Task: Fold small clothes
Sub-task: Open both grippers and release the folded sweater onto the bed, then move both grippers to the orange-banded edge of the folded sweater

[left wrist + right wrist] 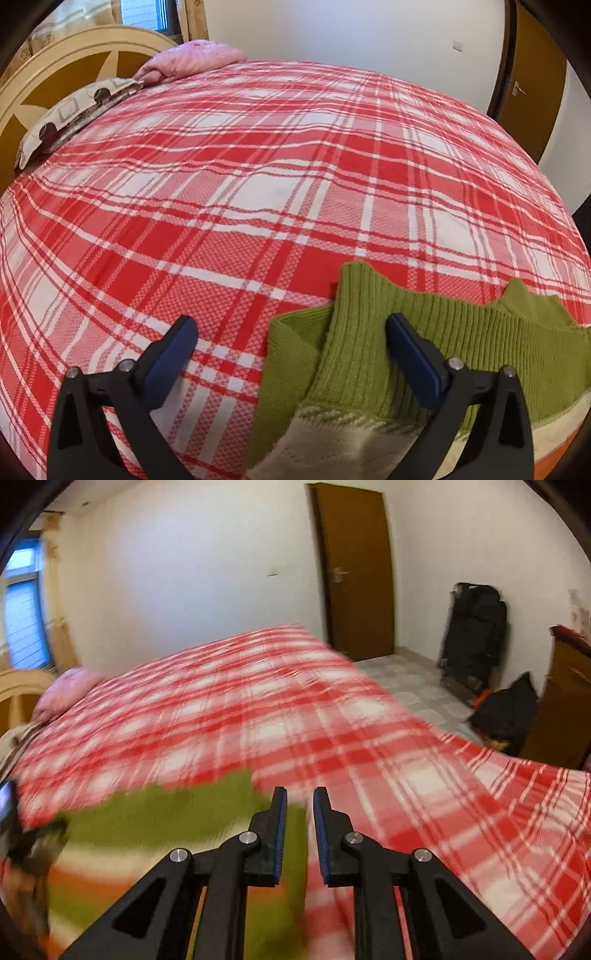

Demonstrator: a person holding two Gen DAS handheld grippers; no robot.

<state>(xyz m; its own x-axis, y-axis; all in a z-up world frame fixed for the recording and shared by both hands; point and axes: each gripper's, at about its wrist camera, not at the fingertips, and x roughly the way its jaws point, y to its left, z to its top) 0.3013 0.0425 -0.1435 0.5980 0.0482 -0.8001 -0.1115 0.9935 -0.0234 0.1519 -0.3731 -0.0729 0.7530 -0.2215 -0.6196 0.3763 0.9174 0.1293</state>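
A small knitted sweater (pixel 369 332), green at the top with cream and orange bands below, lies flat on the red and white plaid bedspread (pixel 258 184). My left gripper (pixel 291 328) is wide open just above the sweater's left edge, where a green sleeve lies folded over. In the blurred right wrist view the sweater (pixel 166 819) lies at the lower left. My right gripper (pixel 300 799) hovers over the sweater's right edge, its jaws a narrow gap apart with nothing between them. The left gripper shows as a dark blur at the far left (pixel 33 842).
Two pillows, one patterned (pixel 74 118) and one pink (pixel 192 59), lie against the cream headboard (pixel 48 66). A brown door (pixel 358 572), dark bags (pixel 476 638) and a wooden cabinet (pixel 565 701) stand past the bed's far right side.
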